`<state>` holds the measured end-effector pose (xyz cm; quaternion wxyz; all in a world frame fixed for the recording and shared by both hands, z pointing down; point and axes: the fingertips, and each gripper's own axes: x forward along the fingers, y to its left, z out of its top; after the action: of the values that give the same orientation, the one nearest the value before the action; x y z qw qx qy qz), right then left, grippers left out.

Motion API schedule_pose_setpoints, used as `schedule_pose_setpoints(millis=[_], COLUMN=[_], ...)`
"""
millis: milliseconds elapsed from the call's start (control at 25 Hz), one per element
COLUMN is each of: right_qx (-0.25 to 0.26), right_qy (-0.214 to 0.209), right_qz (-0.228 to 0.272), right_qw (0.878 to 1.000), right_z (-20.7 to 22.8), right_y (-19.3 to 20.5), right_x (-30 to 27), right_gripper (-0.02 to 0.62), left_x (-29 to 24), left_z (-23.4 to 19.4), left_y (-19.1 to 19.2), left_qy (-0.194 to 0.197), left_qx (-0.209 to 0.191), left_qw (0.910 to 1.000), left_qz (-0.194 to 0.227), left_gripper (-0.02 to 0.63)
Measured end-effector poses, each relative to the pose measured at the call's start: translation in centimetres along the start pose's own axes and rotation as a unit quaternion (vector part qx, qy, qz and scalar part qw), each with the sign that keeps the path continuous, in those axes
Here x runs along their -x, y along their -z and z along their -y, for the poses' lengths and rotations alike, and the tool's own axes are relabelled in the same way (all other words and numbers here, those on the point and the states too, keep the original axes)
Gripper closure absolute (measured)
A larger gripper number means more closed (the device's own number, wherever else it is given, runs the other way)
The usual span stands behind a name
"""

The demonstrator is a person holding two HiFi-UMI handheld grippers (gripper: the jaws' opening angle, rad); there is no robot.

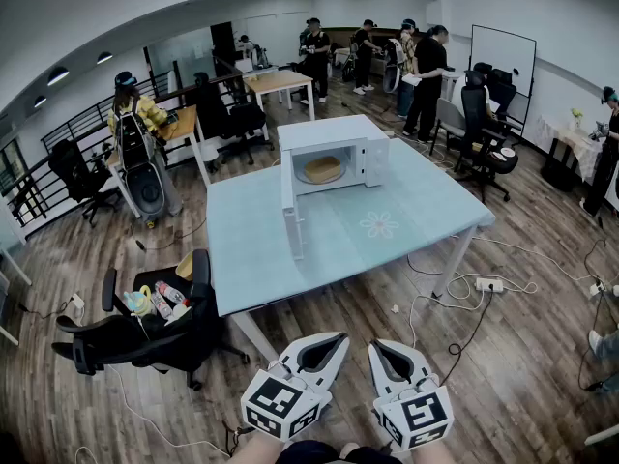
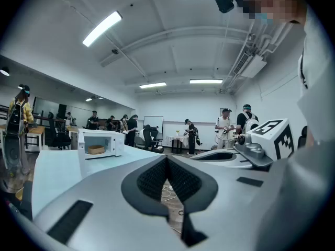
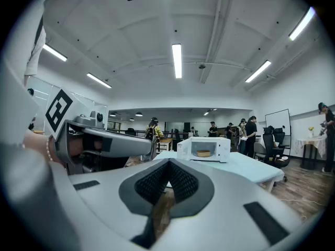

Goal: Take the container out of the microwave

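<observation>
The tan container (image 1: 323, 169) sits inside the open-doored microwave (image 1: 324, 130) on the surface (image 1: 406, 211), at twelve o'clock and well apart from the left gripper (image 1: 336, 340) and the right gripper (image 1: 378, 347). Both have their fingers pressed together on nothing. The step in hand is likely the approach; next, one gripper must reach in and spread.

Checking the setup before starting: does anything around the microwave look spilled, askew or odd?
Nothing spilled or damaged. The microwave sits on the table, door open, the container flat inside. Only oddity: a power strip and loose cables lie on the floor near a table leg.
</observation>
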<state>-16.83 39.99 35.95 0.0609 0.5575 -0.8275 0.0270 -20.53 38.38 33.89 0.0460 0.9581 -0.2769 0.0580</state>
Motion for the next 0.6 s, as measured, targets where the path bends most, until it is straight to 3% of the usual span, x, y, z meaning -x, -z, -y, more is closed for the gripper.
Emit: schedule_pose_setpoints(millis=[440, 600], right_qx=[-0.017, -0.035], right_qy=[-0.022, -0.020], right_qz=[-0.012, 0.006], right_qw=[1.000, 0.999], right_z=[1.0, 1.2], right_y=[0.9, 1.0], right_x=[1.6, 2.2], right_gripper=[0.588, 0.588], left_x=[-1.2, -1.2], left_z=[1.4, 2.0], left_y=[2.1, 3.4], left_qy=[-0.010, -0.011], left_qx=[0.026, 0.036], left_qw=[0.9995, 0.9989], left_qz=[-0.016, -0.029], left_gripper=[0.609, 0.609])
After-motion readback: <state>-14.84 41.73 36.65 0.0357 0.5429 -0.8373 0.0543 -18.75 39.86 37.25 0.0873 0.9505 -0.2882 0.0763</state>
